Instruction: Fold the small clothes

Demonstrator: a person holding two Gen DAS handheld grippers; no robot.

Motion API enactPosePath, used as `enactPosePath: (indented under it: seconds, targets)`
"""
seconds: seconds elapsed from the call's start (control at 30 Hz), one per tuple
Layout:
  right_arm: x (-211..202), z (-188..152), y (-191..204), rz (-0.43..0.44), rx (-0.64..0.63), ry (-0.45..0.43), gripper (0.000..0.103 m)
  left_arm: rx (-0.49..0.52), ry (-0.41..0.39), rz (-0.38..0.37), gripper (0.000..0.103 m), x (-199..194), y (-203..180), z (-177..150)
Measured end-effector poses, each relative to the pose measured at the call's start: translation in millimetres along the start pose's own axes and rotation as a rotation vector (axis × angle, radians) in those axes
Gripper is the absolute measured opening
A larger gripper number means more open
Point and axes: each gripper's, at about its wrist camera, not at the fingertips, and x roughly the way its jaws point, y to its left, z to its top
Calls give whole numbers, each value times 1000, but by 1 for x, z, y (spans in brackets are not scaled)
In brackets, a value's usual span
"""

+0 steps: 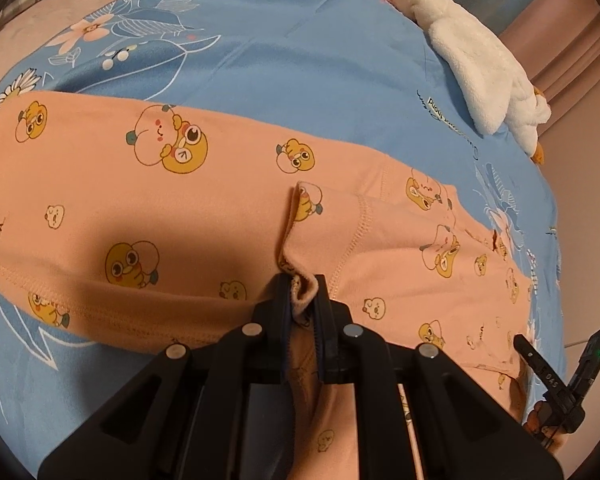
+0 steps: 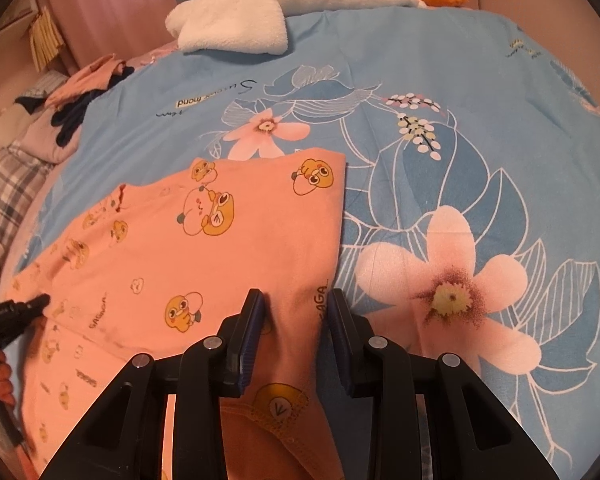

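An orange child's garment (image 1: 204, 208) printed with yellow ducks lies spread on a blue floral bedsheet (image 1: 284, 56). My left gripper (image 1: 303, 292) is shut on a bunched fold of the garment's edge near its sleeve seam. In the right wrist view the same garment (image 2: 220, 248) lies flat, and my right gripper (image 2: 296, 304) is open with its jaws either side of the garment's right hem by the printed lettering. The left gripper shows at the far left of the right wrist view (image 2: 28, 306). The right gripper shows at the lower right of the left wrist view (image 1: 556, 364).
A white plush toy (image 1: 476, 68) with orange feet lies at the far side of the bed, also in the right wrist view (image 2: 260, 12). A pile of pink and dark clothes (image 2: 84, 92) sits at the far left. A plaid blanket (image 2: 8, 196) borders the sheet.
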Motion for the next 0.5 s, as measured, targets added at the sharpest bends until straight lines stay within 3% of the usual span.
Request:
enactPosePath:
  seconds: [0.13, 0.2, 0.27, 0.33, 0.37, 0.43, 0.5]
  targets:
    - [-3, 2, 4, -39, -9, 21, 35, 14, 24, -8, 12, -2, -2, 4]
    - [-11, 2, 7, -68, -11, 42, 45, 37, 35, -3, 13, -7, -6, 4]
    - [-25, 2, 9, -88, -8, 27, 63, 77, 35, 21, 13, -17, -11, 3]
    - [-49, 2, 12, -91, 9, -23, 68, 128, 11, 18, 15, -30, -16, 1]
    - [-65, 3, 13, -86, 23, -45, 71, 149, -22, 6, 19, -43, -15, 1]
    - [-87, 3, 16, -75, 43, -79, 77, 150, -63, -9, 46, -61, -12, 4]
    - [-110, 1, 23, -64, 62, -122, 84, 129, -123, -42, 61, -85, -3, 10]
